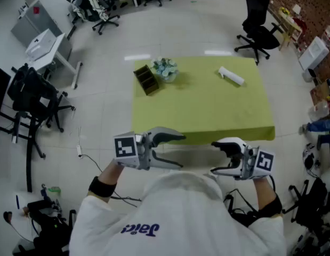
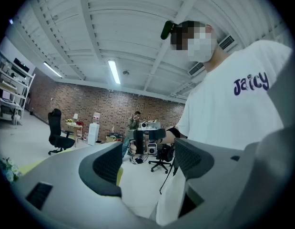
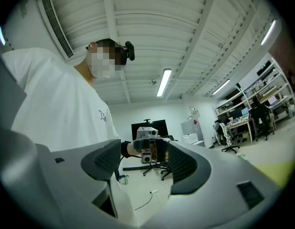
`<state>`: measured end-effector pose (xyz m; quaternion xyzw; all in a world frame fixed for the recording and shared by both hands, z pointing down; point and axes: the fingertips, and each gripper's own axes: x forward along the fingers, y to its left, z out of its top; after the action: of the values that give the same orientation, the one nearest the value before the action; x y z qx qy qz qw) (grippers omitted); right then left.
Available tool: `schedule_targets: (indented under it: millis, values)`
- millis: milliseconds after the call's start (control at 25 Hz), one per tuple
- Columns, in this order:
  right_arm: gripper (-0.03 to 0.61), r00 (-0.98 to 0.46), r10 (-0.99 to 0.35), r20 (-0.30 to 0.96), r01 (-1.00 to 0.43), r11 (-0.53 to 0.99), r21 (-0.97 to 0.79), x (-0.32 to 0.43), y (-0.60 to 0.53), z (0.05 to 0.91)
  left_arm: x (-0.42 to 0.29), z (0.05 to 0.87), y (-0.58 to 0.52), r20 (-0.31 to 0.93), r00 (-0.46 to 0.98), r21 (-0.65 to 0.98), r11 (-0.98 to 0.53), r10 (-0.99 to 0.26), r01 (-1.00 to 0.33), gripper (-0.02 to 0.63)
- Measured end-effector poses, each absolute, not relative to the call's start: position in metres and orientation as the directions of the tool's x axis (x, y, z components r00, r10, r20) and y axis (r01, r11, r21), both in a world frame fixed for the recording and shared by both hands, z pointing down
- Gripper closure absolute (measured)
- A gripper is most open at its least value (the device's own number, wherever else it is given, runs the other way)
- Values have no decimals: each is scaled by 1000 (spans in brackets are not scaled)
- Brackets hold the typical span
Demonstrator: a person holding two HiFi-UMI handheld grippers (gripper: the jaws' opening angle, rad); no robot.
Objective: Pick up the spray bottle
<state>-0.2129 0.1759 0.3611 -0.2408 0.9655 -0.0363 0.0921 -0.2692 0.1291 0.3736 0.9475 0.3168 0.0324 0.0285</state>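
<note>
Pick-up not yet begun: I hold the left gripper [image 1: 180,151] and right gripper [image 1: 212,158] at my chest, jaws apart and empty, while the spray bottle [image 1: 231,76] lies on the green table [image 1: 207,111], far right, well apart from both.

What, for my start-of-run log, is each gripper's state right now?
Left gripper: open, jaws apart, holding nothing.
Right gripper: open, jaws apart, holding nothing.

On the table [image 1: 207,111], perhaps a rack [image 1: 146,80] left, spray bottle [image 1: 231,76] right.
</note>
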Motion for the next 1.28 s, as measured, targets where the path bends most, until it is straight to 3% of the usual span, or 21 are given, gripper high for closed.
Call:
schedule_targets:
  millis: [640,960,1280]
  values:
    - [256,-831,-521,-196,-500,853,-149,-244,151,377,-286,390,113,35,760,121,-757,649,642,264]
    - [264,-841,-510,-179,-484,858,-171,-194,136,383,-239,394,96,35,788,137,-784,615,606,264]
    - [264,-885,-449,-125,-432,890,-146,-90,111,384,-148,394,71,36,844,123,-840,535,528,264]
